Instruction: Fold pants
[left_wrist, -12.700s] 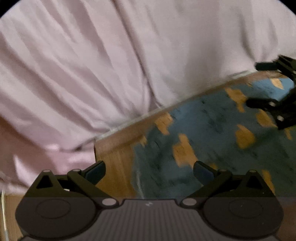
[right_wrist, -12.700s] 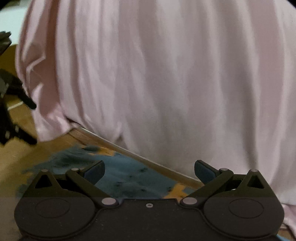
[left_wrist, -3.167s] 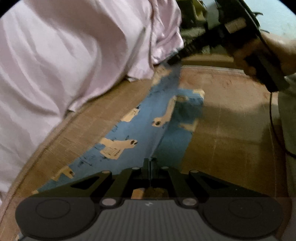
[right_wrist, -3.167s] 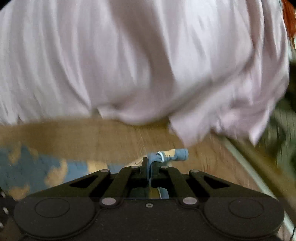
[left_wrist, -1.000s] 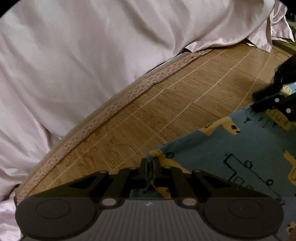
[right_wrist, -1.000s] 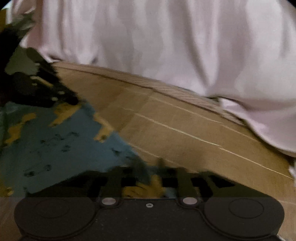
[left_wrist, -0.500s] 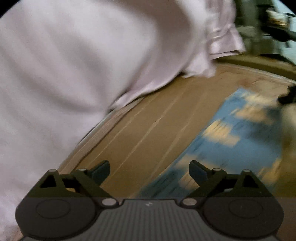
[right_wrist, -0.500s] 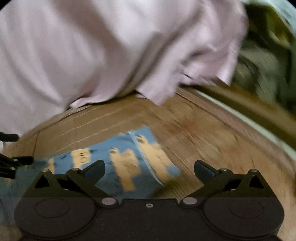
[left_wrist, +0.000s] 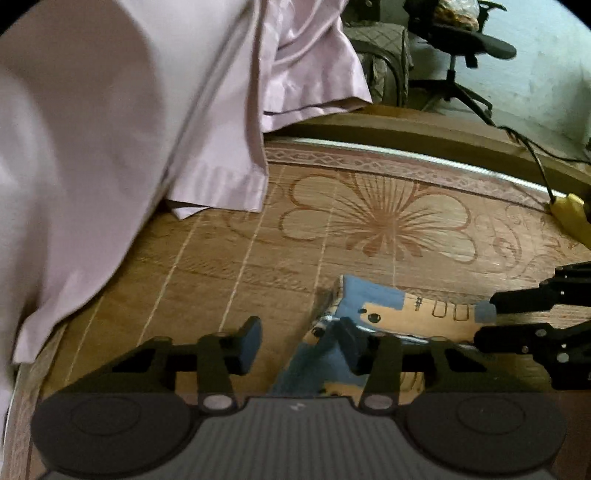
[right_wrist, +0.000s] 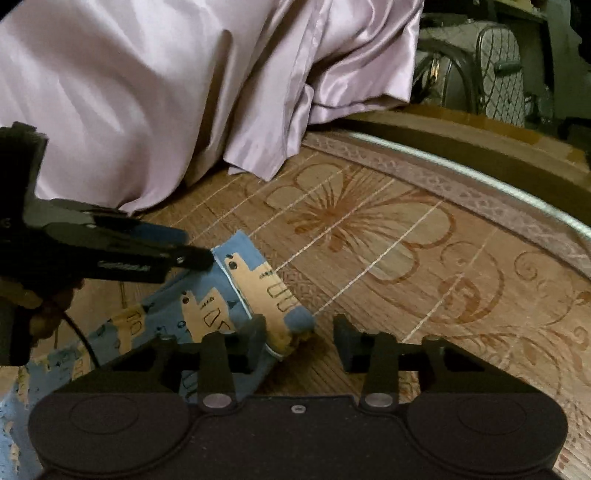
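The blue pants with tan cartoon prints (left_wrist: 373, 308) lie folded on the woven mat, and their hemmed end (right_wrist: 258, 291) points toward the flower pattern. My left gripper (left_wrist: 300, 343) is open and low over the mat. The near corner of the hem lies just inside its right finger (left_wrist: 351, 345). My right gripper (right_wrist: 300, 341) is open too, with the other hem corner against its left finger (right_wrist: 256, 338). Each gripper shows in the other's view: the right gripper (left_wrist: 484, 323) at the hem's far side, the left gripper (right_wrist: 192, 249) at its upper corner, held by a hand (right_wrist: 48, 299).
A pink satin sheet (left_wrist: 110, 129) hangs over the mat's left and back. The mat (left_wrist: 380, 221) carries a flower print and ends at a patterned border and wooden frame (left_wrist: 424, 133). Beyond stand an office chair (left_wrist: 461, 40) and a quilted bag (right_wrist: 498, 66). A yellow object (left_wrist: 570, 218) with a cable lies at the right.
One second ago both grippers were shut on the pants. They let go, swung away, and now sit open with narrower jaws at the hem end of the folded pants.
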